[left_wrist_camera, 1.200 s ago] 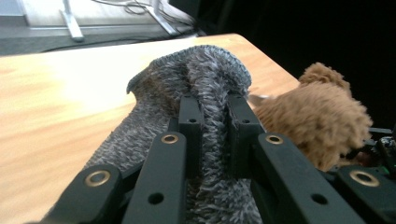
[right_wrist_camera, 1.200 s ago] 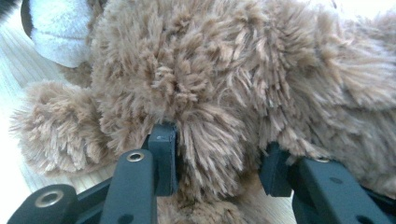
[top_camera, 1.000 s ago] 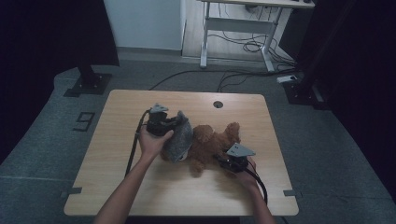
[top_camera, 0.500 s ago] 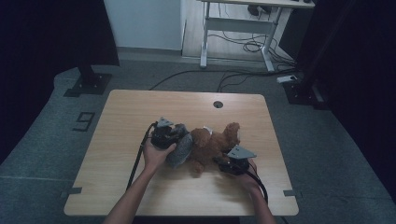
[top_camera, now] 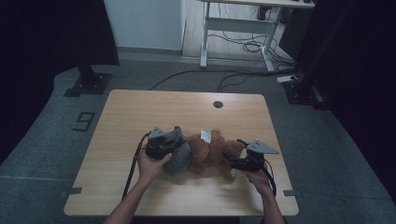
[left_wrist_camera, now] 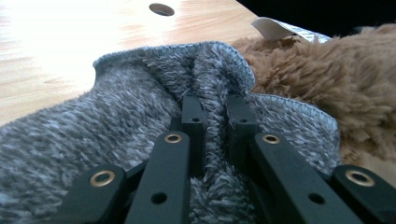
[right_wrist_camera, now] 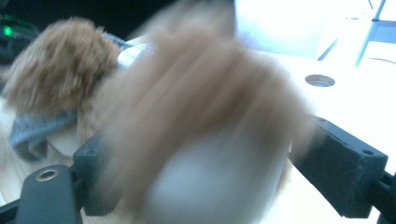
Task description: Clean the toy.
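On the wooden table [top_camera: 140, 116], from left: my left gripper [left_wrist_camera: 215, 122] is pinched tight on a raised fold of the grey fleece garment [left_wrist_camera: 116, 126], the fuzzy ridge squeezed between my two black jaws with almost no gap. From above, my left gripper [top_camera: 161, 144] sits at the left end of the grey fleece garment [top_camera: 180, 156], which is bunched against the near left side of the brown teddy bear [top_camera: 210, 149]. In the left gripper view, the brown teddy bear [left_wrist_camera: 327, 79] lies just past the cloth's hemmed edge, touching it, with a white tag [left_wrist_camera: 275, 28] sticking up behind.

Centre: the bear lies on its side across the middle of the table, near the front edge, the white tag [top_camera: 205, 135] on top of it. A round cable hole [top_camera: 218, 104] is set in the tabletop well behind it.

Right: my right gripper [top_camera: 236, 161] is at the bear's right end. Its jaws have just been opening and now stand wide apart; in the right gripper view, a blurred brown furry part of the bear [right_wrist_camera: 201, 116] hangs between the jaws of my right gripper [right_wrist_camera: 205, 172], and neither pad is pressing on it. The bear's rounder brown mass and a strip of grey cloth [right_wrist_camera: 37, 126] show beyond, at that view's left.
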